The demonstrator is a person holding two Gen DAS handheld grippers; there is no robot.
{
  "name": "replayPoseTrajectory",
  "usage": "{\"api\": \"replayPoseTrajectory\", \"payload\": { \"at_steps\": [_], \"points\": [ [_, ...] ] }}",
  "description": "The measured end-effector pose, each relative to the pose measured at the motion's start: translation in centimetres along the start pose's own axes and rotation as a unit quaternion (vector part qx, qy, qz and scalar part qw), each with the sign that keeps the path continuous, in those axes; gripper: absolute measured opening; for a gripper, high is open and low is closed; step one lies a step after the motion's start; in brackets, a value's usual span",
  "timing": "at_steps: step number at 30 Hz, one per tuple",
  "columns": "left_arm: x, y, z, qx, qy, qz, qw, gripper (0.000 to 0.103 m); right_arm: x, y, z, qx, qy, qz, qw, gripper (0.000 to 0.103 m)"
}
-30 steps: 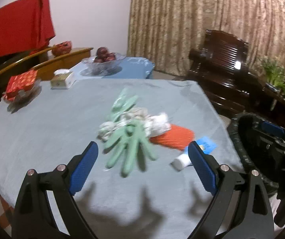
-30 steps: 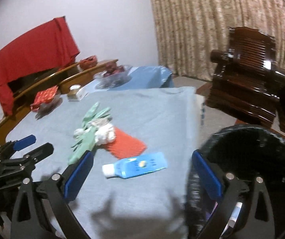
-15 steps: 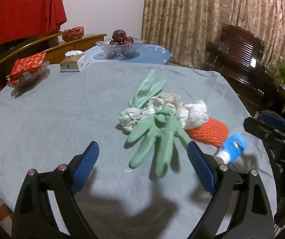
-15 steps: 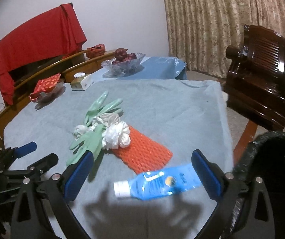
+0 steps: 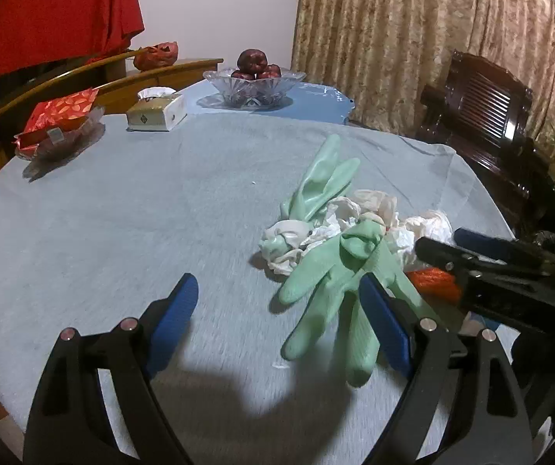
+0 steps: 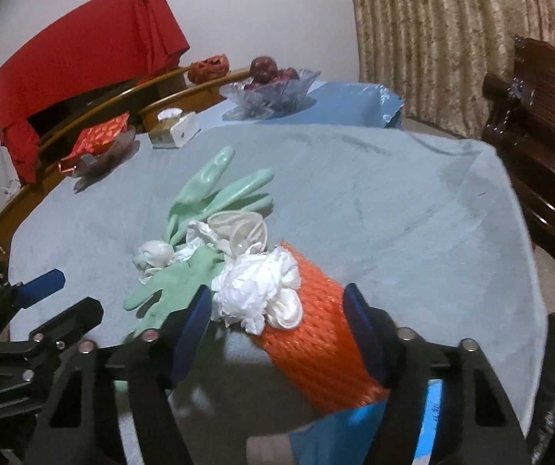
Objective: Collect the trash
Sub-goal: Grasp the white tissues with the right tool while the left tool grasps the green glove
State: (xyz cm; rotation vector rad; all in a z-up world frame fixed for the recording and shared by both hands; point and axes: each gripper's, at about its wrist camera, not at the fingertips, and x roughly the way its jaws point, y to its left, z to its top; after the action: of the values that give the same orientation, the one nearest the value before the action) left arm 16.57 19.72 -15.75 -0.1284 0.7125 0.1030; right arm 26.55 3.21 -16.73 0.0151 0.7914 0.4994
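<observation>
gloves (image 5: 331,271) on table (image 5: 122,209), tissues (image 5: 316,232) between

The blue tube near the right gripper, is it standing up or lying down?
Lying down: the blue tube rests flat on the tablecloth, under the open right gripper.

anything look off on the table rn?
Only the litter heap on the grey tablecloth: green gloves, crumpled tissues, orange foam net, blue tube under the right gripper. Nothing spilled.

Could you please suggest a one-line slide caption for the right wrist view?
Right gripper, jaws open, straddles an orange foam net and crumpled tissue beside green gloves on the grey-clothed table.
</observation>
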Motion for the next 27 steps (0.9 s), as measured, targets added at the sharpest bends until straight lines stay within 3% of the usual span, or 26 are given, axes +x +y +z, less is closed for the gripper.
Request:
{"api": "replayPoseTrajectory", "payload": {
  "at_steps": [2, 4, 7, 17, 24, 27],
  "points": [
    [0.3, 0.0, 0.0, -0.003, 0.002, -0.001, 1.0000, 0.083, 0.4, 0.1, 0.0, -0.001, 0.005, 0.008, 1.000, 0.050],
    [0.7, -0.1, 0.2, -0.003, 0.004, -0.003, 1.0000, 0.083, 0.6, 0.1, -0.1, -0.004, 0.008, 0.022, 1.000, 0.035],
    [1.0, -0.5, 0.3, 0.000, 0.004, -0.006, 1.0000, 0.083, 0.3, 0.3, -0.2, -0.011, 0.009, 0.033, 0.999, 0.024],
    [1.5, -3.3, 0.3, 0.013, 0.008, -0.033, 0.9993, 0.081, -3.3, -1.3, -0.3, 0.018, -0.022, 0.033, 0.999, 0.022],
    [3.3, -4.9, -0.4, 0.019, 0.031, -0.050, 0.9981, 0.072, -4.5, -3.2, -0.5, 0.034, -0.031, 0.010, 0.999, 0.022],
    [4.1, -5.4, -0.9, 0.023, 0.047, -0.053, 0.9972, 0.061, -4.9, -3.9, -0.5, 0.042, -0.036, 0.006, 0.998, 0.022]
  ]
}}
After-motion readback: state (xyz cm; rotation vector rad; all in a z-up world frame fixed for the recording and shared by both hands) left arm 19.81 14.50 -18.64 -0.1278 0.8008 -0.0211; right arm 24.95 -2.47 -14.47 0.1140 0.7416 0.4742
